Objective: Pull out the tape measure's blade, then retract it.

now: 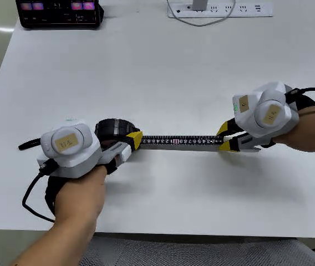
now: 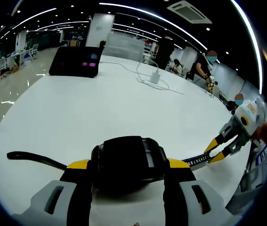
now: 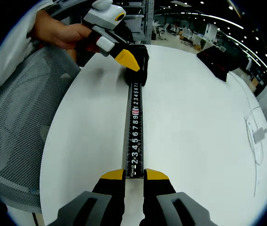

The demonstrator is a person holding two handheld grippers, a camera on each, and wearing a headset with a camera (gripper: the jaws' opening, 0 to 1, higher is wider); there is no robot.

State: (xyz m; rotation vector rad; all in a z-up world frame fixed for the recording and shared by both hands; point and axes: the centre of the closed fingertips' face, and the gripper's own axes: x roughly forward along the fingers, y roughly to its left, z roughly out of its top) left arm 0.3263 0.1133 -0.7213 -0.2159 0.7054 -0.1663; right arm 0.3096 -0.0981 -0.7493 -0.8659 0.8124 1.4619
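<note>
A black tape measure case (image 1: 113, 129) (image 2: 128, 161) (image 3: 142, 60) rests on the white table, held between the yellow-tipped jaws of my left gripper (image 1: 128, 143) (image 2: 129, 165), which is shut on it. Its dark blade (image 1: 178, 141) (image 3: 135, 136) (image 2: 195, 161) with white numbers runs flat across the table to the right. My right gripper (image 1: 227, 139) (image 3: 134, 175) is shut on the blade's end. The left gripper (image 3: 117, 44) appears at the far end of the blade in the right gripper view. In the left gripper view, the right gripper (image 2: 220, 147) pinches the blade at the right.
A black device with a lit screen (image 1: 59, 12) (image 2: 75, 61) sits at the table's far left. A white power strip with a cable (image 1: 218, 9) (image 2: 153, 77) lies at the far edge. A grey mesh chair (image 3: 18, 136) stands by the near table edge. People stand in the background.
</note>
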